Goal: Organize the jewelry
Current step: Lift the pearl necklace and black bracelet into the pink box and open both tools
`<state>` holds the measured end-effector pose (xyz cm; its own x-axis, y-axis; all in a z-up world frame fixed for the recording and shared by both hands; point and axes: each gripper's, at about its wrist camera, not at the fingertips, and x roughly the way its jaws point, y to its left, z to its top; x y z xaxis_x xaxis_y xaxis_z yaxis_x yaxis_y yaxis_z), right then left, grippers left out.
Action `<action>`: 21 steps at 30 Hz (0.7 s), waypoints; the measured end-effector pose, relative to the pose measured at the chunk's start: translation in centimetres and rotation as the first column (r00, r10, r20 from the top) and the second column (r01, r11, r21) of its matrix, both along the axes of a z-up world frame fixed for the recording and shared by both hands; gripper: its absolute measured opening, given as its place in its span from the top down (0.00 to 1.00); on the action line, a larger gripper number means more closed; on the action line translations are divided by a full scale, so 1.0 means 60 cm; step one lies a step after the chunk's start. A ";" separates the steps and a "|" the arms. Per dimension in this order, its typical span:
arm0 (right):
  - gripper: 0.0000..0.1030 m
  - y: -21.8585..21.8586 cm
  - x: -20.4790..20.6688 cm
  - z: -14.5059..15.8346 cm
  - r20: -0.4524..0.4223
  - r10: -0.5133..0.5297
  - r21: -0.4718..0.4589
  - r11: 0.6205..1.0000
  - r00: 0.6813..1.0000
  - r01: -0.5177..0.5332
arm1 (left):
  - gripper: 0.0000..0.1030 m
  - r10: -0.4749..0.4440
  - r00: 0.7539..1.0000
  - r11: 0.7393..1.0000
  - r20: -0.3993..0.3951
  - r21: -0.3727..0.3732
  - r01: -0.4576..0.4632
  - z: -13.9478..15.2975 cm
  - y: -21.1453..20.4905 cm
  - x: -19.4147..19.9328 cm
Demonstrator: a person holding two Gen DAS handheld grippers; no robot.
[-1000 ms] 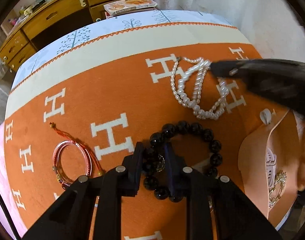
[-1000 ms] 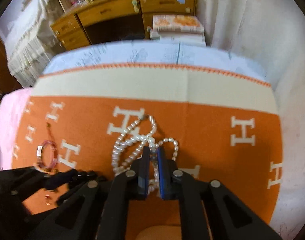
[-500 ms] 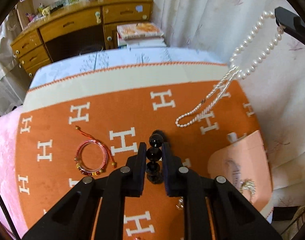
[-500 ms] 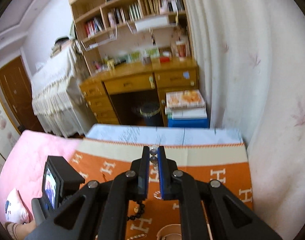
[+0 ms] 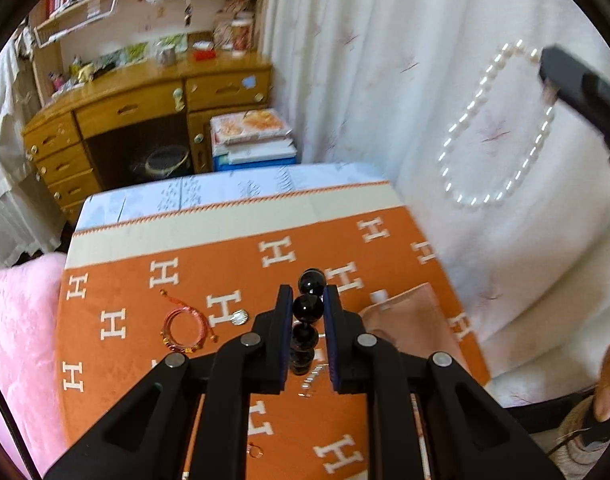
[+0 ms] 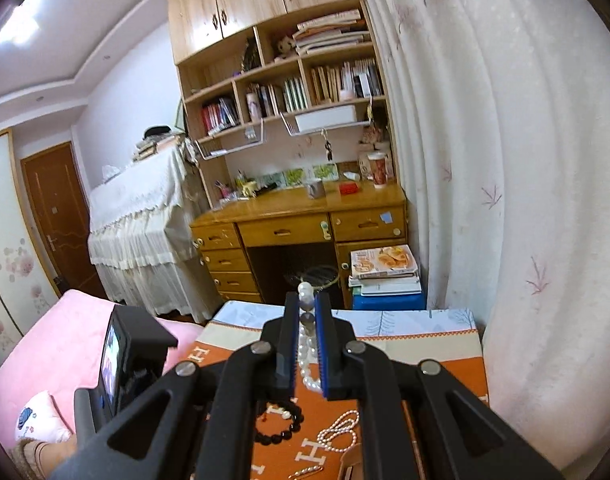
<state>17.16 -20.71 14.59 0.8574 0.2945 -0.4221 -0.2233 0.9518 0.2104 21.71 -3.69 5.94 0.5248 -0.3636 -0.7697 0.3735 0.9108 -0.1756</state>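
My left tool [image 5: 308,302] is clenched on the black bead bracelet [image 5: 305,320], which hangs clear above the orange blanket [image 5: 117,364]; the right wrist view shows the loop of it dangling [image 6: 279,424]. My right tool [image 6: 307,310] is clamped on the pearl necklace [image 6: 305,344], held high, its strand swinging in front of the curtain [image 5: 497,128] in the left view, with its lower end hanging down toward the blanket. So two pieces are lifted, neither put away yet. Left on the blanket, by my reading: the red cord bracelet [image 5: 185,330], a small pale disc-like piece [image 5: 239,317] just beside it, a thin silvery item [image 5: 311,376] under my left tool, and a tiny ring [image 5: 255,450] nearer me. The pink pouch [image 5: 409,324] lies to the right, likely the destination, though I cannot tell what it holds. I judge the task early to midway: nothing visibly stowed, several pieces loose. Beyond the bed stand the wooden desk [image 6: 301,216] and bookshelves [image 6: 281,92].
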 end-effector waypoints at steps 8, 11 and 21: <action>0.93 -0.037 -0.071 -0.023 -0.029 -0.028 0.013 1.000 0.999 0.028 | 0.88 -0.090 0.995 0.995 0.044 -0.048 0.092 0.041 -0.057 -0.065; 0.93 -0.065 -0.098 -0.063 -0.081 -0.039 0.026 0.999 0.996 0.042 | 0.88 -0.115 0.993 0.991 0.041 -0.059 0.117 0.030 -0.084 -0.081; 0.93 -0.122 -0.142 -0.230 -0.254 -0.093 0.064 0.992 0.963 0.113 | 0.88 -0.141 0.990 0.989 -0.020 -0.053 0.139 -0.076 -0.162 -0.112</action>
<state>8.66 -28.03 0.81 0.7548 0.2506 -0.6062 -0.0561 0.9454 0.3209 14.99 -13.40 1.38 0.4481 -0.4714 -0.7596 0.4921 0.8394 -0.2306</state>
